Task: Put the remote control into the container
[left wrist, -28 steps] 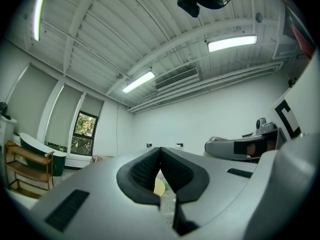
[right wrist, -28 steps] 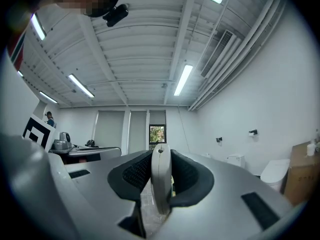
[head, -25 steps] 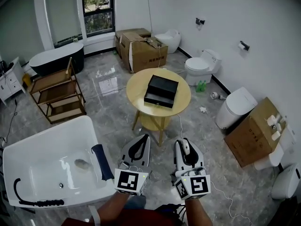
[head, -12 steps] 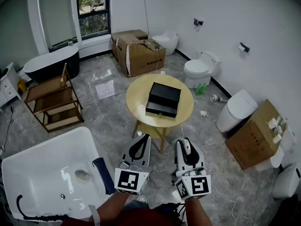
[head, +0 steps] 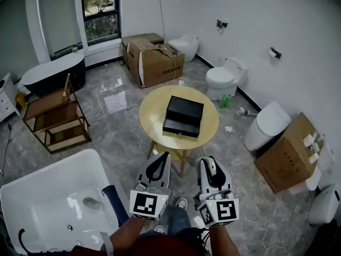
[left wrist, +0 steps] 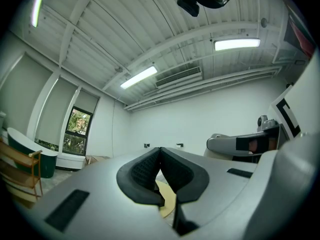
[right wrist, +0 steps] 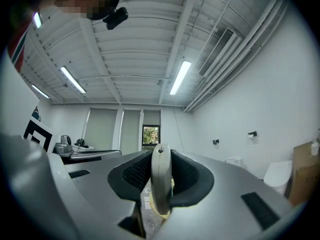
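A slim white remote control (right wrist: 160,179) stands on edge between the pads of my right gripper (right wrist: 161,166), which is shut on it; in the head view its tip (head: 211,168) shows at the right gripper (head: 210,167). My left gripper (head: 159,161) is held beside it, shut with nothing in it, its black pads (left wrist: 145,171) meeting at the tips. The container, a black box (head: 184,116) with a drawer front, lies on the round yellow table (head: 154,108) ahead of both grippers, well beyond their tips.
A white bathtub (head: 32,196) is at the lower left, a wooden shelf (head: 50,119) to the left, cardboard boxes (head: 154,57) behind the table. Toilets (head: 226,76) and another carton (head: 285,153) line the right wall. A shoe (head: 181,202) shows on the grey tiled floor.
The view has moved forward: table and black box sit slightly nearer and lower left, the bathtub has slid down and left. Both grippers keep their places in the frame.
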Action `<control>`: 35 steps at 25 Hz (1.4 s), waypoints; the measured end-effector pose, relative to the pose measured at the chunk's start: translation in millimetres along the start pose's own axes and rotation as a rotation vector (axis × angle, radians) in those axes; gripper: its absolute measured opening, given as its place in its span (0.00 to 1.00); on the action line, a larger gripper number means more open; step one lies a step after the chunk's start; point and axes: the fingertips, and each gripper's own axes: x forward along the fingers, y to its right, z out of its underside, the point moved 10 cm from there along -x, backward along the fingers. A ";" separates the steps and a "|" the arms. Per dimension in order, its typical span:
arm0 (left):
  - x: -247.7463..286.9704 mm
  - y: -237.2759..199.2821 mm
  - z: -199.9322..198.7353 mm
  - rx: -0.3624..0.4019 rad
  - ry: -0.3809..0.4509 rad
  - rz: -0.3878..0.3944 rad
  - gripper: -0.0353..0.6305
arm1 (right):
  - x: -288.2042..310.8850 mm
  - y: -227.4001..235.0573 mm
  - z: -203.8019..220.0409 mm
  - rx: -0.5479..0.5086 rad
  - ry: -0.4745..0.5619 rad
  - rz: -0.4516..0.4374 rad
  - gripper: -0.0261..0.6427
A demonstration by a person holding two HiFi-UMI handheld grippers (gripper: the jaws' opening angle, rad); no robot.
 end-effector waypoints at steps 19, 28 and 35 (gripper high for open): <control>186.9 -26.7 21.4 0.008 0.000 -0.063 0.08 | 153.9 126.1 5.3 0.012 -0.009 -0.062 0.21; 274.4 -21.0 34.2 0.048 -0.032 -0.095 0.08 | 214.4 204.7 13.4 0.046 0.001 -0.092 0.21; 312.5 -17.7 45.2 0.035 0.033 -0.142 0.08 | 241.8 239.9 26.5 0.069 -0.007 -0.120 0.21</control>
